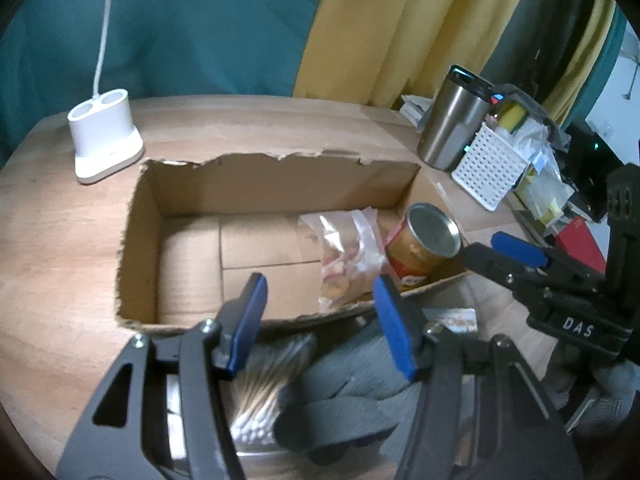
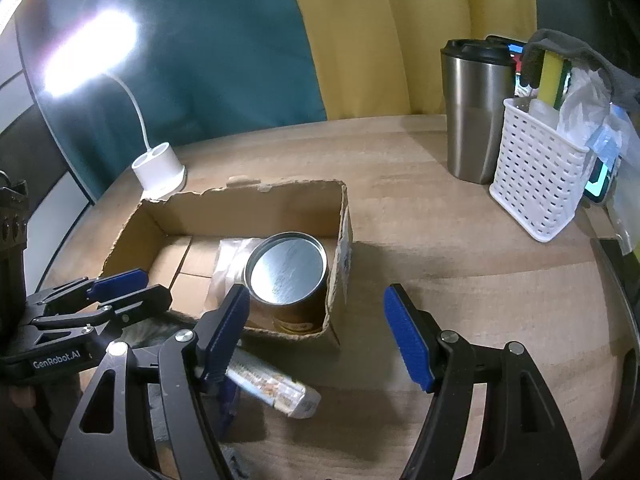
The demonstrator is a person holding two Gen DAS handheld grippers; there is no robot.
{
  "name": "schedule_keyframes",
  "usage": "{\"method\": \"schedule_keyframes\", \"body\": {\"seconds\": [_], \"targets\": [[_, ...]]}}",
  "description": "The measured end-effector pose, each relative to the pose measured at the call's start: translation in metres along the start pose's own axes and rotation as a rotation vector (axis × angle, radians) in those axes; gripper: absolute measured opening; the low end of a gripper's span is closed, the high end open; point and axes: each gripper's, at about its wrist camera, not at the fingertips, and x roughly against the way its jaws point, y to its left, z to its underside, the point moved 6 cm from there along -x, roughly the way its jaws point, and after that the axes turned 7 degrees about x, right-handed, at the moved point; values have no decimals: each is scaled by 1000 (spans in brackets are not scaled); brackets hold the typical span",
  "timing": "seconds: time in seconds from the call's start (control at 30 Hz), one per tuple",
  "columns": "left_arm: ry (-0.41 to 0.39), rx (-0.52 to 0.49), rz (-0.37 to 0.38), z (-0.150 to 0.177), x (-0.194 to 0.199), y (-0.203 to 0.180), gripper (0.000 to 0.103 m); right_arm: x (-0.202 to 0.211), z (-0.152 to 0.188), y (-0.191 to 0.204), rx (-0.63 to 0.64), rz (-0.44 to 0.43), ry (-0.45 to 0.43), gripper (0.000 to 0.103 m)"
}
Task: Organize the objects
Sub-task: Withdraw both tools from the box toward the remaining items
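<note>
An open cardboard box [image 1: 136, 236] [image 2: 340, 216] sits on the wooden table. Inside it at the right end stand a gold can with a silver top [image 1: 424, 244] [image 2: 286, 268] and a clear plastic bag of small items [image 1: 348, 256] [image 2: 228, 264]. My left gripper [image 1: 320, 320] is open and empty, just before the box's near wall, above a pack of cotton swabs [image 1: 260, 400] and grey gloves [image 1: 352, 392]. My right gripper [image 2: 316, 332] is open and empty, near the box's right corner. A small clear packet [image 2: 276, 388] [image 1: 456, 316] lies on the table below it.
A white lamp base [image 1: 106, 136] [image 2: 160, 172] stands behind the box at the left. A steel tumbler [image 1: 452, 120] [image 2: 476, 116] and a white perforated basket [image 1: 488, 164] [image 2: 536, 176] stuffed with a sponge and bags stand at the back right. Curtains hang behind.
</note>
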Motion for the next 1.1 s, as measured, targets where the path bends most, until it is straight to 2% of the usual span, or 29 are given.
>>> {"method": "schedule_keyframes", "body": {"seconds": [0.5, 0.6, 1.1], "targets": [[-37, 29, -23, 15, 31, 25, 59, 12, 18, 26, 19, -12, 18, 73], [-46, 43, -16, 18, 37, 30, 73, 13, 20, 31, 24, -19, 23, 73], [-51, 33, -61, 35, 50, 51, 73, 19, 26, 57, 76, -32, 22, 73]]}}
